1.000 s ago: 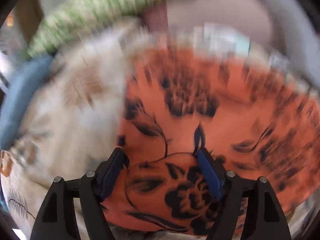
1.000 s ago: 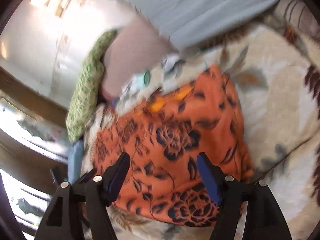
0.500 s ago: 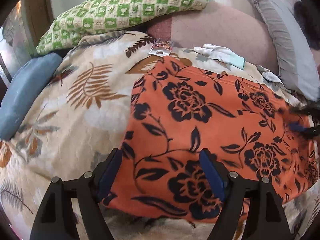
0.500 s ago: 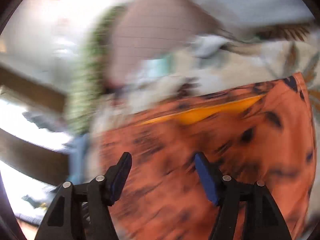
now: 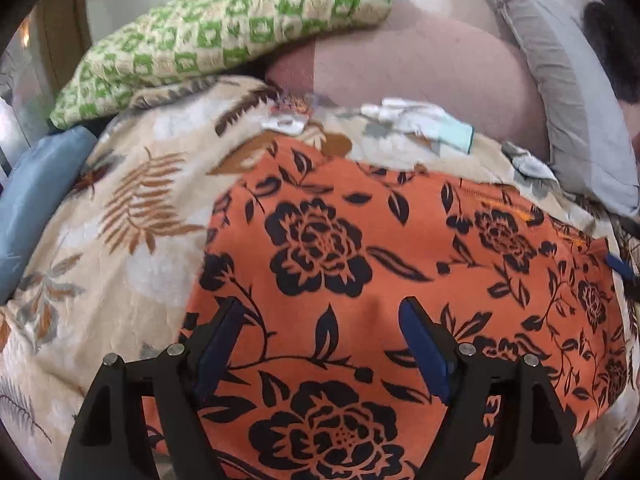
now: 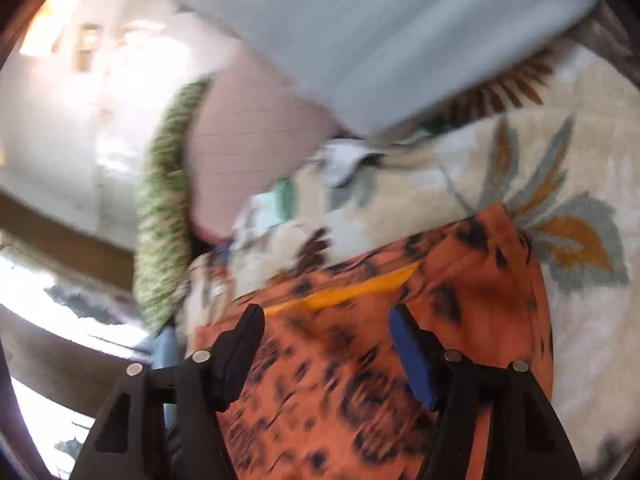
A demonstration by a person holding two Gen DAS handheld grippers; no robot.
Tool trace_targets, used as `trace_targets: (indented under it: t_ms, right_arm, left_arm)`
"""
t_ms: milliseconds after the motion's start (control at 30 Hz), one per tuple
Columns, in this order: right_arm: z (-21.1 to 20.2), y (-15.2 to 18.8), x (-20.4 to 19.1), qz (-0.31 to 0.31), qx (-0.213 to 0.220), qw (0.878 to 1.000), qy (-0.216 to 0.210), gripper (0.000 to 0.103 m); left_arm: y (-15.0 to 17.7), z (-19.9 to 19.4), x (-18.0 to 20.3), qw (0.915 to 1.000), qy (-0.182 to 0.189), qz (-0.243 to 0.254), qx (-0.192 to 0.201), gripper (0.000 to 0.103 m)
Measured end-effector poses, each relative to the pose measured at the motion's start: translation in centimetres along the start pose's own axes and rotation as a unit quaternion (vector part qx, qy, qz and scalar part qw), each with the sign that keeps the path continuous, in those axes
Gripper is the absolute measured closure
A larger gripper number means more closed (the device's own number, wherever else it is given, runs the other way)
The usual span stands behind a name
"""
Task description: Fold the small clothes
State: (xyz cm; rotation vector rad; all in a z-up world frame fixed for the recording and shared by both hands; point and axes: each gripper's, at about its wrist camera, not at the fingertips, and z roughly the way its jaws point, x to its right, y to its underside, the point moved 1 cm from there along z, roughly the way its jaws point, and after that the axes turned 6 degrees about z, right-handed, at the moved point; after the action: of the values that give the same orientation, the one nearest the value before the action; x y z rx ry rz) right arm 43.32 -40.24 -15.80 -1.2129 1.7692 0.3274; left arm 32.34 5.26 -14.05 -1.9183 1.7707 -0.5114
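Bedding forms the work surface: a cream blanket (image 5: 132, 216) with a leaf print covers a bed, with a blue cushion (image 5: 36, 208) at its far left edge, a green checked pillow (image 5: 224, 36) at the head, a pink pillow (image 5: 420, 68) beside that, and a grey pillow (image 5: 568, 92) at the right. Small white and mint cloth items (image 5: 420, 118) lie on the blanket just in front of the pink pillow; whether they are garments awaiting folding cannot be determined. The task item, an orange garment (image 5: 360, 264) with a black flower print, lies spread on the blanket, from centre to right in the left wrist view. It appears smoothed and roughly rectangular, with a stitched edge near its far right corner; whether a fold is already in it cannot be read. The left tool (image 5: 320, 344) hangs over the near edge of the garment with its jaws spread and no cloth between the pads. The right tool (image 6: 324, 344) is likewise spread and empty, above the garment near a yellow strip at its edge; that view is blurred. Judgement: the garment is laid out, no grip is taken, and the remaining folding is still to be done.
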Motion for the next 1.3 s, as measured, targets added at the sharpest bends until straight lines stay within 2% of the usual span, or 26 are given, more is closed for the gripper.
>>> trace_targets:
  t_ms: [33,67,100,133,167,200,267,433,567,633,667,700,767,833,867,933,1033,1167,1233,1300]
  right_arm:
    - [-0.3,0.9,0.1,-0.002,-0.003,1.0,-0.003,0.028]
    - [0.5,1.7,0.7,-0.008,-0.01,1.0,0.027,0.025]
    - [2.3,2.2,2.5,-0.002,-0.032,0.996,0.087,0.028]
    - [2.3,2.2,4.2,0.026,-0.031,0.996,0.081,0.034]
    - [1.5,2.1,4.4,0.049,-0.015,0.997,0.055,0.034]
    - [0.5,2.1,4.0,0.062,-0.004,0.997,0.051,0.033]
    - [-1.6,2.6,1.7,0.033,0.018,0.998,0.053,0.032]
    - [-5.0,7.1,-2.2,-0.015,-0.001,1.0,0.022,0.03]
    - [-5.1,12.4,-1.7,-0.011,-0.043,0.999,0.011,0.03]
    - [-4.2,13.9,0.6,-0.007,-0.063,0.997,0.032,0.029]
    - [-3.2,14.4,2.2,-0.001,-0.073,0.996,0.058,0.029]
    - [-2.2,14.6,3.8,0.018,-0.084,0.994,0.072,0.03]
    - [-2.7,14.0,4.4,0.056,-0.068,0.995,0.042,0.03]
    - [-5.4,13.4,2.4,0.036,-0.023,0.998,0.037,0.03]
    - [-7.9,13.3,1.4,0.013,0.017,0.999,0.037,0.029]
    - [-11.1,14.0,1.3,0.016,0.049,0.998,0.021,0.026]
    - [-13.4,15.4,4.4,0.066,0.054,0.996,0.039,0.026]
    - [-12.1,17.2,7.4,0.106,0.031,0.994,0.018,0.026]
    - [-10.9,16.9,7.6,0.117,0.029,0.993,-0.001,0.026]
    - [-9.6,16.5,8.2,0.137,0.03,0.99,-0.002,0.025]
  left_arm:
    - [0.0,-0.1,0.3,1.0,-0.001,0.005,-0.004,0.023]
    - [0.1,-0.2,0.6,0.9999,-0.002,0.008,-0.012,0.023]
    - [0.3,-0.4,1.0,0.9998,-0.001,0.008,-0.016,0.023]
    - [0.4,-0.9,1.0,0.9998,0.001,0.008,-0.016,0.023]
    - [0.6,-1.7,1.2,0.9999,0.001,0.009,-0.008,0.023]
    - [0.7,-2.4,1.2,0.9999,-0.002,0.013,-0.002,0.023]
    - [0.7,-3.3,1.4,0.9998,-0.005,0.018,0.002,0.023]
    - [0.9,-6.0,1.4,0.9997,0.004,0.018,0.019,0.023]
    - [1.8,-6.5,0.8,0.9997,0.006,0.013,0.019,0.023]
    - [2.4,-5.6,0.7,0.9999,0.004,0.011,0.008,0.023]
    - [2.9,-4.3,0.6,0.9999,0.001,0.011,-0.007,0.022]
    - [3.5,-2.4,0.8,0.9993,-0.002,0.01,-0.037,0.022]
    - [4.5,1.3,0.8,0.9948,-0.001,0.014,-0.101,0.02]
    - [4.1,0.8,1.1,0.9974,-0.011,0.018,-0.068,0.019]
    - [3.5,-0.1,1.5,0.9977,-0.017,0.024,-0.061,0.019]
    - [2.7,-1.9,2.2,0.9992,-0.001,0.018,-0.037,0.019]
    - [2.6,-4.9,3.0,0.9997,0.015,0.015,0.013,0.019]
    - [3.5,-6.2,4.5,0.9988,0.03,0.027,0.028,0.019]
    - [3.7,-6.2,5.0,0.9986,0.026,0.033,0.032,0.019]
    - [3.8,-6.2,5.4,0.9988,0.018,0.029,0.036,0.019]
